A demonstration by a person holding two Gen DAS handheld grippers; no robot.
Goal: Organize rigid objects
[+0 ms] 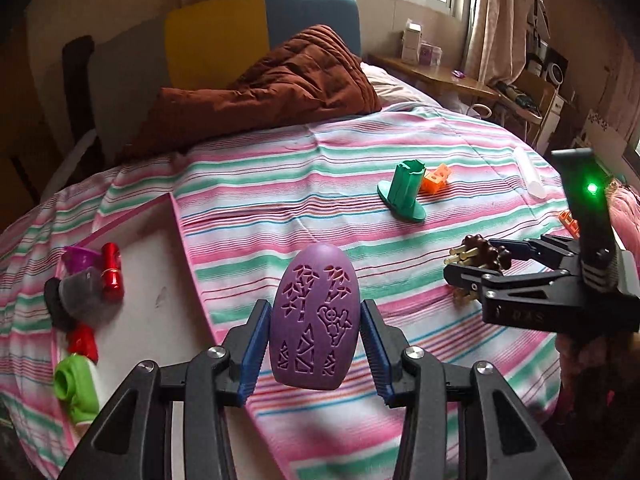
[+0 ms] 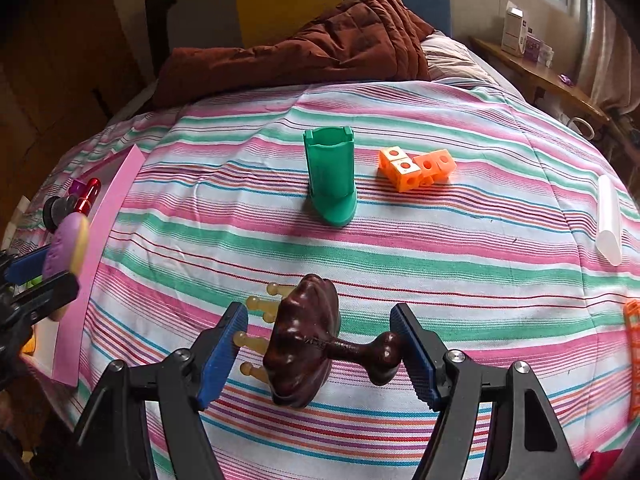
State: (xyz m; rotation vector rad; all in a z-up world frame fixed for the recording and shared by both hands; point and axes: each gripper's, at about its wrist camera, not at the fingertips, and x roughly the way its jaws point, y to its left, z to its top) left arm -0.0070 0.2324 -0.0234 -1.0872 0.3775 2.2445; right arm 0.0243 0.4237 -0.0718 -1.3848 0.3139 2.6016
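Left wrist view looks steeply down along its own fingers at the striped bedspread [image 1: 320, 184], close in, facing the headboard and window, tray [image 1: 160, 280] at left. Right wrist view sits just to its right, same heading, equally near. Shared ground: green stand [image 1: 404, 192] [image 2: 332, 176], orange cubes [image 1: 436, 178] [image 2: 416, 170], brown quilt [image 1: 280, 88] [image 2: 320, 48]; each sees the other gripper at its edge.

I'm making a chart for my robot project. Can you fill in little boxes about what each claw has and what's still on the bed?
left gripper: shut on purple egg-shaped piece, lifted off the bed
right gripper: open around dark brown massager, pads not touching it
pink tray: red, black, purple and green pieces inside
on striped bedsheet: green stand, orange cubes, white tube
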